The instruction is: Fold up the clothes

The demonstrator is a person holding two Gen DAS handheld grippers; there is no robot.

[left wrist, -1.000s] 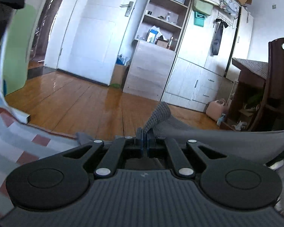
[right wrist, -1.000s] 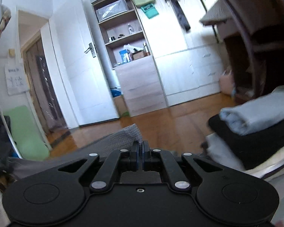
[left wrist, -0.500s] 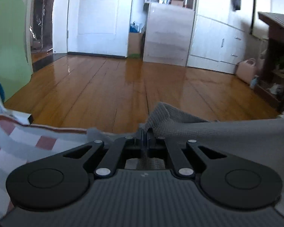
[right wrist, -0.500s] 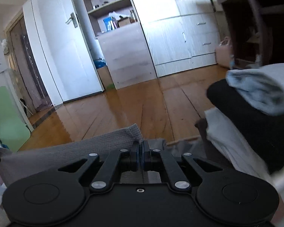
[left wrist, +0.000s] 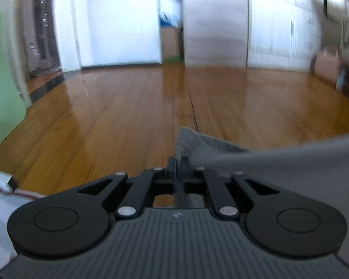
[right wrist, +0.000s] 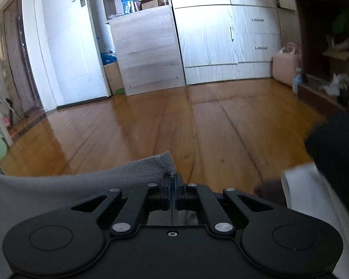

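A grey cloth [left wrist: 279, 158] is stretched above the wooden floor [left wrist: 128, 116] between both grippers. One corner is clamped by the right gripper [right wrist: 172, 186]; the other lies between the opening jaws of the left gripper [left wrist: 178, 167], pads still touching it

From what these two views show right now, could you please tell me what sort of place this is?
Most likely a room in a home, perhaps a bedroom. It has a polished wooden floor, a pale wardrobe with drawers, a white door, and a shelf of household clutter.
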